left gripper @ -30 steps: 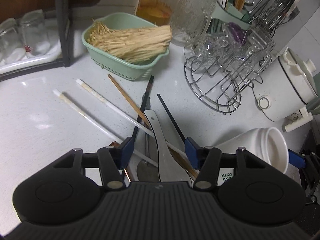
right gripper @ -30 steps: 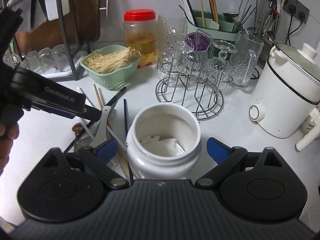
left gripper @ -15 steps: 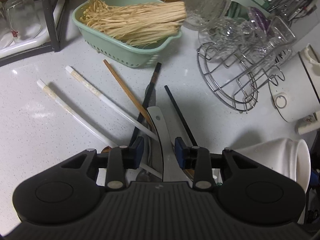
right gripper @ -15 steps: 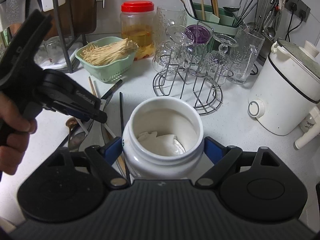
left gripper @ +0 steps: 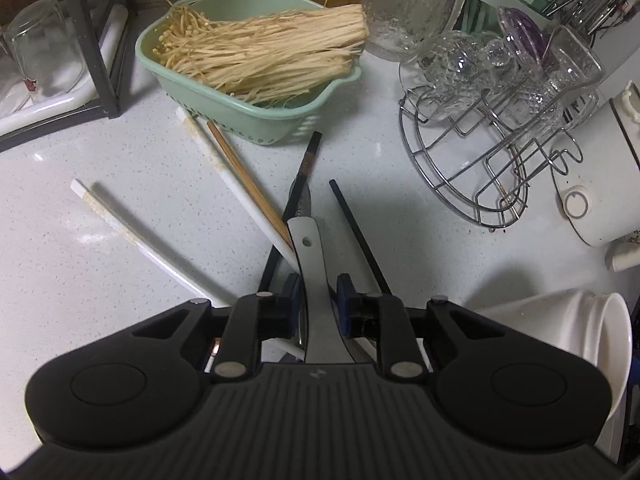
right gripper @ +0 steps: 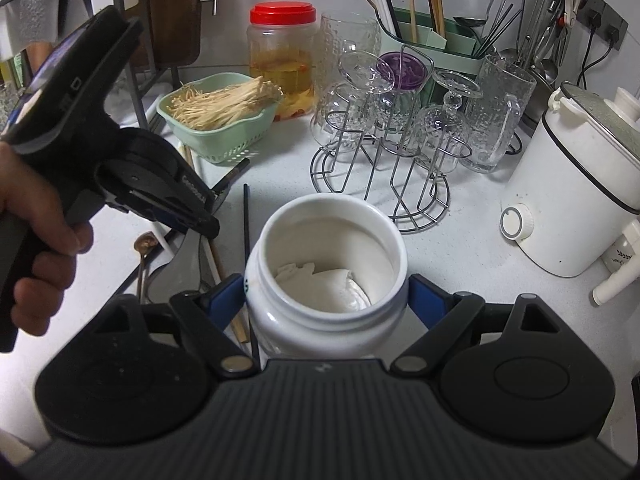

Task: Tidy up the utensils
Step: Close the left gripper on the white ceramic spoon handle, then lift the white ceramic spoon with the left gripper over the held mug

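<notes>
A white ceramic spoon lies on the counter over a scatter of chopsticks: two white, one wooden, two black. My left gripper points down over the spoon's handle and its jaws are closing, the handle between the pads with thin gaps still showing. From the right wrist view the left gripper sits in a person's hand, over the spoon. My right gripper is shut on a white jar that stands upright with crumpled white paper inside.
A green basket of enoki mushrooms sits just behind the chopsticks. A wire rack with glasses is to the right, and a white cooker farther right. A red-lidded jar and a green utensil holder stand at the back. A small metal spoon lies at the left.
My left gripper moved forward and down over the spoon and its jaws narrowed around the handle. The right gripper's pads came in against the white jar, which stays in place.
</notes>
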Tool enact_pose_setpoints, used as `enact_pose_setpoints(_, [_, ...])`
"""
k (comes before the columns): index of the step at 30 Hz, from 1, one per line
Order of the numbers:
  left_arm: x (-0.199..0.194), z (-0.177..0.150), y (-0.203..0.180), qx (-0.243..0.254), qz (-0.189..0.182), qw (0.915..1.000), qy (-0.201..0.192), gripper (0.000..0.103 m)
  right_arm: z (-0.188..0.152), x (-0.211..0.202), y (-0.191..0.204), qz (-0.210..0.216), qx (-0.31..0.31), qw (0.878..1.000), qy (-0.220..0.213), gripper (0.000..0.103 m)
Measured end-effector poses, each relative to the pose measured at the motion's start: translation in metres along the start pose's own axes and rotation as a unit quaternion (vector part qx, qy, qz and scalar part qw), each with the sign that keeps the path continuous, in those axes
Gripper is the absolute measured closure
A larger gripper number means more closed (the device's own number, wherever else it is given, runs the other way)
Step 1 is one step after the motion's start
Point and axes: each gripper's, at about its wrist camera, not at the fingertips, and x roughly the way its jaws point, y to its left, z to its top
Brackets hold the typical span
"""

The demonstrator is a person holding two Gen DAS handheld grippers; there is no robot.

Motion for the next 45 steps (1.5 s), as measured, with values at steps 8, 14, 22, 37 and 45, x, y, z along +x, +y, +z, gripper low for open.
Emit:
enact_pose_setpoints(8, [-0.024, -0.009, 0.009, -0.018, -0.005, 0.9995, -0.025, 0.086, -0.003, 0.0, 0.0, 0.007, -0.013, 1.0, -0.008, 0.013])
enact_pose_setpoints(14, [-0.046, -0.018, 0.008, -0.012, -0.012, 0.999, -0.042, 0.087, -0.004, 0.0, 0.0, 0.009, -0.017, 1.0, -0.011, 0.013])
enact_pose_setpoints(22, [-0.063, -0.03, 0.017, -0.017, -0.019, 0.9981, -0.056, 0.09, -0.006, 0.0, 0.0, 0.007, -0.017, 1.0, -0.018, 0.013])
enact_pose_setpoints(37, [-0.094, -0.036, 0.01, 0.002, -0.036, 0.9965, -0.075, 0.097, -0.007, -0.002, 0.001, 0.009, -0.019, 1.0, -0.021, 0.013])
enact_pose_setpoints(45, [-0.124, -0.033, 0.004, 0.002, -0.038, 0.9948, -0.095, 0.097, -0.008, -0.002, 0.0, 0.016, -0.025, 0.999, -0.022, 0.013])
